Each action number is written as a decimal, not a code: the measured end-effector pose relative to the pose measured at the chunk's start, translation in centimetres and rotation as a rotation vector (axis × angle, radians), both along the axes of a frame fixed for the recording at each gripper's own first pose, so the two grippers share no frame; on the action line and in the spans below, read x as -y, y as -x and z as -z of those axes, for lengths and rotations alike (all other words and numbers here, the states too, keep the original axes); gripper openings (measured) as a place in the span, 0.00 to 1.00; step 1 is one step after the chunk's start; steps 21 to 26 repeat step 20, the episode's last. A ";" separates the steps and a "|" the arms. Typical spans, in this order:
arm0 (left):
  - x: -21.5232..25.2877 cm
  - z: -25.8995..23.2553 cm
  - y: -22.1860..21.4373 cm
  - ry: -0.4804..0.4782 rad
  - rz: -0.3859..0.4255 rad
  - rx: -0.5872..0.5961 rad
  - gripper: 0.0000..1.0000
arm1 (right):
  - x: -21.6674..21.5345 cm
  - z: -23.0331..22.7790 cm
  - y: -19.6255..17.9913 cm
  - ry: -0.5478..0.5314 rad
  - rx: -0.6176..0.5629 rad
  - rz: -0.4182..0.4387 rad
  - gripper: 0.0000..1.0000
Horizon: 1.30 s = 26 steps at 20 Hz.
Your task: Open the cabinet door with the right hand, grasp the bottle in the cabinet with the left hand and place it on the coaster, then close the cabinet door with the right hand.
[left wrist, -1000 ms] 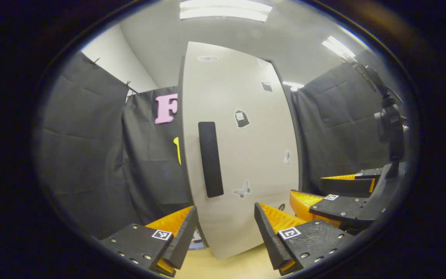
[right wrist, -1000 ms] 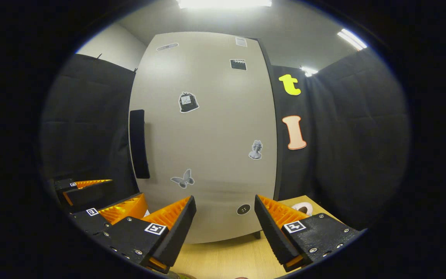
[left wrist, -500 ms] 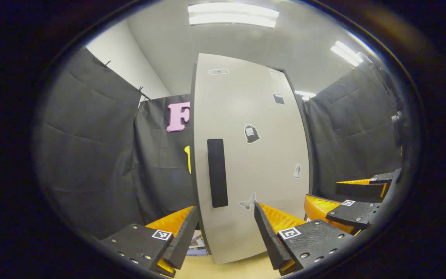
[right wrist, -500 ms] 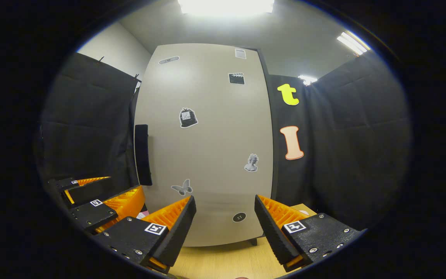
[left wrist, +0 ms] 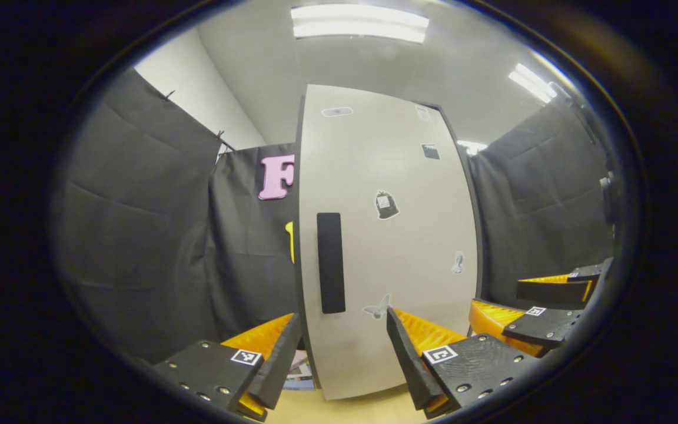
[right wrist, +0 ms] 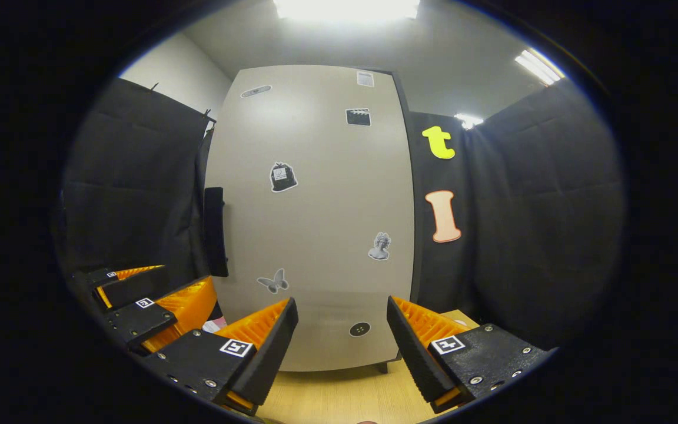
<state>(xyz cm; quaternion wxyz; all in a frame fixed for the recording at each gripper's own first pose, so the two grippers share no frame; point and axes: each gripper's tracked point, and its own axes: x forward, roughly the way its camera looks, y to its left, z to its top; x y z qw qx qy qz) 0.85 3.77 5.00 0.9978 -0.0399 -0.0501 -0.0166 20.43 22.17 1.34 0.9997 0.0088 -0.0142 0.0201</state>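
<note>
Tall pale-grey cabinet door (right wrist: pixel 309 212) w/ small stickers is closed; bottle can't be seen. Black vertical bar handle (left wrist: pixel 331 262) sits at door's left edge, approx mid-height. Left gripper (left wrist: pixel 339 353) fingers spread apart, empty, low in front of door, below handle. Right gripper (right wrist: pixel 339 347) also spread wide, empty, before door's lower part, not touching. Light wooden tabletop (right wrist: pixel 339 394) under door.
</note>
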 end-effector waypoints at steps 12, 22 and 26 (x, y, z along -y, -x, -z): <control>-0.4 0.0 0.6 -0.014 -0.012 -0.002 0.84 | -0.1 0.7 -0.5 -0.018 -0.014 -0.005 0.94; -0.1 0.4 1.0 -0.025 -0.020 -0.010 0.88 | 0.3 1.2 0.2 -0.013 -0.028 -0.004 0.94; -0.1 0.4 1.0 -0.025 -0.020 -0.010 0.88 | 0.3 1.2 0.2 -0.013 -0.028 -0.004 0.94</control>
